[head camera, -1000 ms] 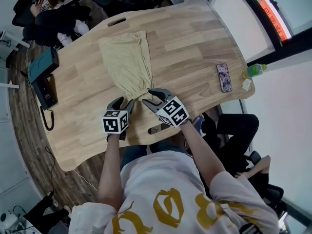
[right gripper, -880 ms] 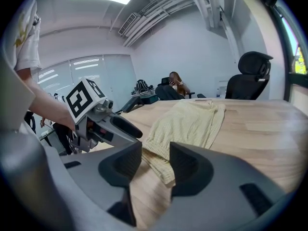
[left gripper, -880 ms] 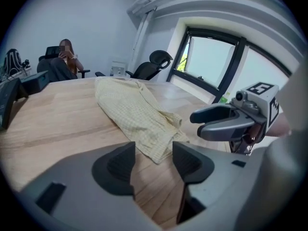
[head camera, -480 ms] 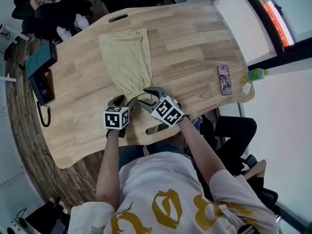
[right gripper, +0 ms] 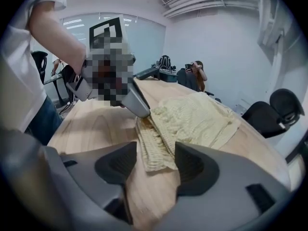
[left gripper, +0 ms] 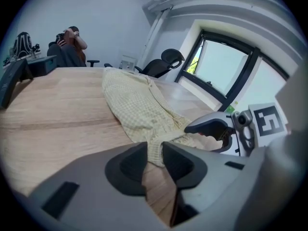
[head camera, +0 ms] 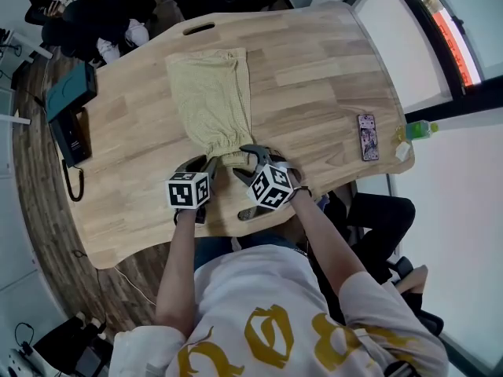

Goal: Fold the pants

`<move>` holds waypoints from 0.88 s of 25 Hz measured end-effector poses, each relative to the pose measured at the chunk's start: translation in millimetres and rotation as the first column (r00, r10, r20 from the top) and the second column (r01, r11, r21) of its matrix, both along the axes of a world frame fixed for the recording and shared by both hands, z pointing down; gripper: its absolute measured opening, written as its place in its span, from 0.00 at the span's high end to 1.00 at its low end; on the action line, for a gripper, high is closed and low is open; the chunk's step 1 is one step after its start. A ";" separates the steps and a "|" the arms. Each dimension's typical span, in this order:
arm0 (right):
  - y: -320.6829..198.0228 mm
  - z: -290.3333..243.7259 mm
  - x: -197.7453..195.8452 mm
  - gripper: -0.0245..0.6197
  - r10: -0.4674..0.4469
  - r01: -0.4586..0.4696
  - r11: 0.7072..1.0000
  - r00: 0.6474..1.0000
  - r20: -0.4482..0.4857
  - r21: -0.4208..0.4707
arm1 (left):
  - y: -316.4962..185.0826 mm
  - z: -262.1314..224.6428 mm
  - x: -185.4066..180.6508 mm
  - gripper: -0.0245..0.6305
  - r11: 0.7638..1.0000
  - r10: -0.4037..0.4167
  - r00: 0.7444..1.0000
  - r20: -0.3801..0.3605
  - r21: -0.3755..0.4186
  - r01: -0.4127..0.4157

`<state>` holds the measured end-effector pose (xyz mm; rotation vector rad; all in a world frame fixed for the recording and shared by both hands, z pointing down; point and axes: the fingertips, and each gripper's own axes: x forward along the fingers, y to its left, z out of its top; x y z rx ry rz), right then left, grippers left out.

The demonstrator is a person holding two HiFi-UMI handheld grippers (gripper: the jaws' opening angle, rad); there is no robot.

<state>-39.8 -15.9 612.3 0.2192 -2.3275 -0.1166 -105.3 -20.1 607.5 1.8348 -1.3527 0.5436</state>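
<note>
The pale yellow pants (head camera: 211,100) lie folded lengthwise on the wooden table (head camera: 314,77), with the gathered waistband toward me. My left gripper (head camera: 203,163) is at the waistband's left corner. In the left gripper view its jaws (left gripper: 154,160) have just been closing and pinch that corner of the cloth (left gripper: 139,109). My right gripper (head camera: 242,162) is at the waistband's right end. Its jaws (right gripper: 156,165) have just been opening and stand wide, with the waistband end (right gripper: 154,148) lying between them untouched.
A phone (head camera: 367,137) and a green bottle (head camera: 416,129) are at the table's right edge. A teal case (head camera: 71,93) and a black device with a cable (head camera: 71,136) sit at the left. Seated people (head camera: 86,14) and office chairs (left gripper: 166,61) are beyond the far end.
My right gripper has rolled and sunk toward the waistband, and its jaws stand wider. The left jaws have narrowed onto the waistband corner. The pants have not shifted.
</note>
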 end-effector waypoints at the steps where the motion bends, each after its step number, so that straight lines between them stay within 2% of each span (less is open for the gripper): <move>1: 0.0 -3.9 -1.2 0.60 -0.005 0.005 1.000 1.000 0.013 0.014 | 0.0 -0.2 -0.3 0.80 1.000 -0.003 1.000 -0.003 -0.001 0.003; 4: 0.3 -17.3 -9.5 0.60 -0.040 0.036 0.997 0.998 0.049 0.065 | -0.5 0.3 -1.1 0.81 1.000 -0.011 1.000 -0.006 -0.013 0.011; 6: -1.2 -15.1 -12.7 0.59 -0.063 0.060 0.995 0.997 0.034 0.079 | 0.1 1.4 -1.7 0.81 1.000 -0.015 1.000 -0.006 -0.025 0.015; 11: -10.6 5.5 -3.1 0.57 -0.062 0.063 0.998 0.998 -0.024 0.032 | -0.1 4.2 -2.2 0.82 0.999 -0.023 1.000 -0.019 -0.044 0.022; 15: -9.1 8.0 -0.3 0.57 -0.015 0.015 1.000 1.000 0.002 0.022 | 5.0 10.3 -1.6 0.82 0.998 -0.026 0.999 -0.018 -0.060 0.025; 18: -12.0 9.6 2.6 0.58 0.047 -0.046 0.999 0.998 0.043 -0.019 | 5.6 11.5 -2.0 0.83 0.998 -0.022 1.000 -0.022 -0.067 0.021; 22: -20.4 9.0 6.3 0.70 0.094 -0.092 0.995 0.995 0.041 -0.038 | 4.5 11.1 -1.6 0.83 0.997 -0.025 0.999 -0.042 -0.070 0.022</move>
